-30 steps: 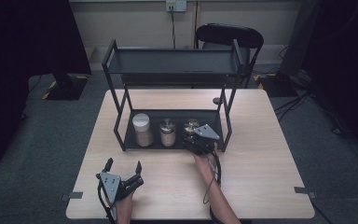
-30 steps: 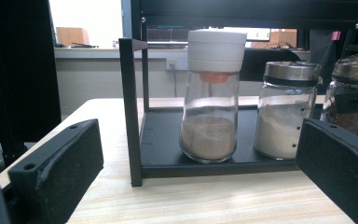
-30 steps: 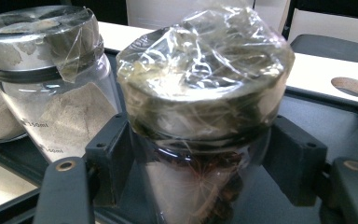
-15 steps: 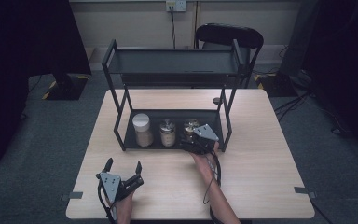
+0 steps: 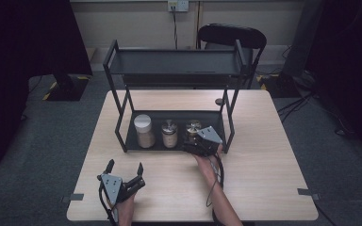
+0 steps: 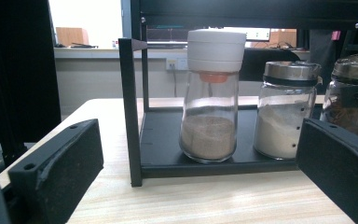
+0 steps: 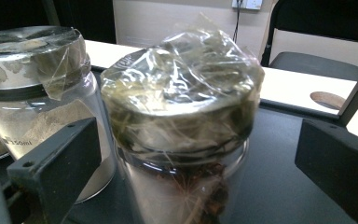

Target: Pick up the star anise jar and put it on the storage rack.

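A black two-shelf rack (image 5: 169, 66) stands on the table, with three jars on its lower shelf. The white-lidded jar (image 5: 143, 130) of brown powder is at the left and a metal-lidded jar (image 5: 169, 133) of pale powder is in the middle. At the right is a jar (image 5: 193, 126) with plastic wrap over its lid. My right gripper (image 5: 192, 141) is at that wrapped jar (image 7: 182, 121). Its jaws have just been opening and now stand wide on either side of the jar, clear of it. My left gripper (image 5: 125, 165) rests open near the table's front left, facing the white-lidded jar (image 6: 212, 102).
A black chair (image 5: 231, 35) stands behind the table. The rack's upright posts (image 5: 228, 120) frame the lower shelf, and one post (image 6: 130, 112) is close to the left jar. A small round hole (image 5: 219, 101) marks the tabletop behind the rack. Bare wood lies along the table's front and right.
My right gripper's jaws have spread apart off the wrapped jar, and the hand has barely shifted. My left gripper has stayed where it was.
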Tool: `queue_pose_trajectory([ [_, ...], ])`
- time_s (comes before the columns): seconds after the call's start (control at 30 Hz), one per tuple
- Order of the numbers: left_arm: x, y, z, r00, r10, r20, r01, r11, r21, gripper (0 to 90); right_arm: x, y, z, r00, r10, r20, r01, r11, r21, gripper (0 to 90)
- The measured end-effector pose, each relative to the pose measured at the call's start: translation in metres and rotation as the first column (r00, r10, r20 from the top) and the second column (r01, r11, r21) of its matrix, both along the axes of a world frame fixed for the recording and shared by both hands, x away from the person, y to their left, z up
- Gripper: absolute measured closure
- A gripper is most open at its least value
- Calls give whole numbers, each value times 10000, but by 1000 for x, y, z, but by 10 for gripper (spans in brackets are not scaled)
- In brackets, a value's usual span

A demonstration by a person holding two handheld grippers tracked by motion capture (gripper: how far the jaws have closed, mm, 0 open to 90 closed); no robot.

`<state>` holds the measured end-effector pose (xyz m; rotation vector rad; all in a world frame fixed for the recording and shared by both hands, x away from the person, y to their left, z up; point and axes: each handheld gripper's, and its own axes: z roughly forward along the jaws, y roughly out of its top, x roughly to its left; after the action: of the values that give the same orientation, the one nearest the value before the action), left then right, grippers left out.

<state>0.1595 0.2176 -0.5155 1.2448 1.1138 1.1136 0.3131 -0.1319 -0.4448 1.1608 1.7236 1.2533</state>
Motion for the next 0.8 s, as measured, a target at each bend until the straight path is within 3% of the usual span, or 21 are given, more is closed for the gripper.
queue_pose_trajectory([
  [0.8, 0, 0, 0, 10000, 4, 14, -4, 10000, -1, 1, -5, -4, -4, 9999, -82, 119, 80, 9999, 105, 0],
])
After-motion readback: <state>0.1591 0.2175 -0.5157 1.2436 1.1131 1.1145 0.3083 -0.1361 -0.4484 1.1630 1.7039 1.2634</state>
